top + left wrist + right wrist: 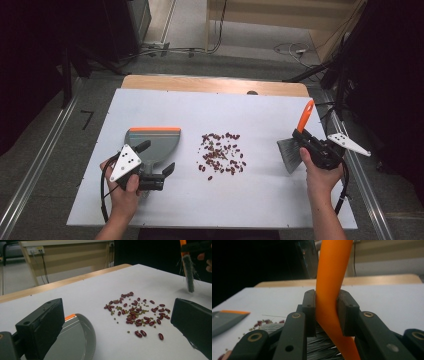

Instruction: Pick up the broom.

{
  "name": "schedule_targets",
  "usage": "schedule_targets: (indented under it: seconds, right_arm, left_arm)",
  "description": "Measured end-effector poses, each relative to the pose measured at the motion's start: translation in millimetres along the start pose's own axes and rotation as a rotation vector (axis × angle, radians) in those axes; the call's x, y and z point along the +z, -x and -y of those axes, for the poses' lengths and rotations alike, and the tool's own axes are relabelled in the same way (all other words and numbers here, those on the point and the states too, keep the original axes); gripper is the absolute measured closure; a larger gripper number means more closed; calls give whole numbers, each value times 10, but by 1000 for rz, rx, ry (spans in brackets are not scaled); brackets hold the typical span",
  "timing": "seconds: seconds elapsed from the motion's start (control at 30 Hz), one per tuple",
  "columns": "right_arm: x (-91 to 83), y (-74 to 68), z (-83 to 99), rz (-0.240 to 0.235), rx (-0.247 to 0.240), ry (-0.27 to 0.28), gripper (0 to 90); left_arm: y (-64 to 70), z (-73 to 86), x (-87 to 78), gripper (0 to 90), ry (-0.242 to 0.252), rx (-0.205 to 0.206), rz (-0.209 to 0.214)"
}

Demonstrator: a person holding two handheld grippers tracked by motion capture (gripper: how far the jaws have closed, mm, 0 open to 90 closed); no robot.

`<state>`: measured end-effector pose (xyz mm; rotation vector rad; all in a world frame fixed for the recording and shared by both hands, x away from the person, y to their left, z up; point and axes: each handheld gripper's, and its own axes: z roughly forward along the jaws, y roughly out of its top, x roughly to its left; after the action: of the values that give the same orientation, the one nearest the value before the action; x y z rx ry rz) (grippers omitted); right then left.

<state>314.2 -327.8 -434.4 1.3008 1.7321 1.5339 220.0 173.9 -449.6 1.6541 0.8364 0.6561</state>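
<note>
A scatter of red kidney beans and small green beans (221,152) is spread at the middle of the white counter (260,195), none of it yet gathered. To its left a grey dustpan with an orange lip (153,141) is laid flat, its handle lying between the spread jaws of the left gripper (156,160), which are not closed on anything. To the right of the beans, well apart from them, a hand brush (291,150) is gripped by its orange handle (332,290) in the right gripper (327,312), the bristles tilted toward the counter. Judged from this, sweeping has not begun; the whole pile is left to be brushed into the pan.
</note>
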Motion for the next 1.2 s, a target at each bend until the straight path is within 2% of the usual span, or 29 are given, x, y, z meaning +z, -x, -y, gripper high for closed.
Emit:
schedule_targets:
  seconds: [0.17,0.2,0.23,0.43,0.5,0.57,0.73,0.83,0.93,0.97,1.0,1.07,1.1,1.2]
  right_arm:
    - [-51,-191,-130,-32,-35,48,693]
    - [-53,-236,-147,-42,-36,51,694]
    - [-52,-283,-160,-46,-43,58,694]
    - [-14,-574,-209,-111,-59,59,694]
    - [1,-674,-217,-129,-70,63,694]
    - [16,-769,-230,-160,-73,61,694]
    - [47,-1004,-237,-208,-91,60,694]
    - [68,-1131,-228,-239,-96,58,694]
    - [79,-1211,-220,-244,-103,61,694]
    - [89,-1288,-211,-261,-100,62,694]
    - [89,-1288,-211,-261,-100,62,694]
    - [110,-1407,-190,-281,-113,59,694]
    - [118,-1447,-179,-288,-119,59,694]
    - [147,-1553,-144,-304,-131,55,694]
  left_arm:
    - [84,-74,38,0,6,-1,34]
    - [119,-110,64,0,9,-10,62]
    - [141,-127,79,0,10,-15,69]
    - [236,-205,171,0,13,-27,110]
    - [275,-250,242,0,1,-45,149]
    - [313,-274,295,0,-4,-53,171]
    - [409,-318,409,12,-22,-58,193]
    - [512,-368,511,24,-32,-60,223]
    - [569,-389,563,35,-37,-62,242]
    - [623,-406,607,37,-42,-63,255]
    - [623,-406,607,41,-42,-63,255]
    - [675,-410,643,51,-47,-63,265]
    - [723,-392,682,55,-65,-53,272]
    - [771,-349,743,71,-75,-68,286]
